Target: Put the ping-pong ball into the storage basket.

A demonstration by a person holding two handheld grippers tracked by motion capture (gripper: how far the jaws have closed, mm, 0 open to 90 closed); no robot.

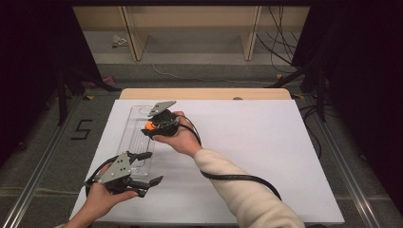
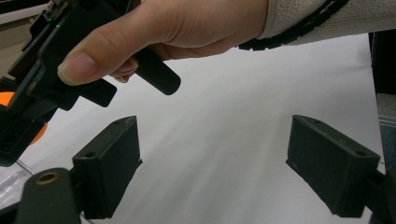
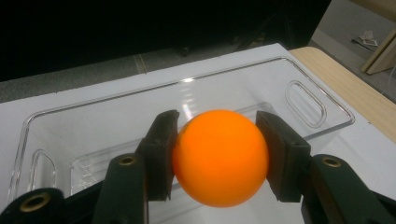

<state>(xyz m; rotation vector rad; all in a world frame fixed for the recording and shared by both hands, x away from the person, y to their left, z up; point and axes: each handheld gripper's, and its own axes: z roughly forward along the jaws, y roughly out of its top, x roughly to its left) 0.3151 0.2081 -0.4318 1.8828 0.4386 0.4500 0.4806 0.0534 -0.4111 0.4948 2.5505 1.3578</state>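
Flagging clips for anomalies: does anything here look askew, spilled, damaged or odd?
Nothing stands out. The clear plastic bin sits flat on the white table sheet, unbroken. The right gripper holds the orange ball squarely between its jaws above the bin. The left gripper is open beside it, holding nothing.

The table (image 1: 266, 137) has a white top with a bare wooden strip along its far edge. A clear plastic tray (image 1: 135, 137) lies flat on its left part, long side running front to back.
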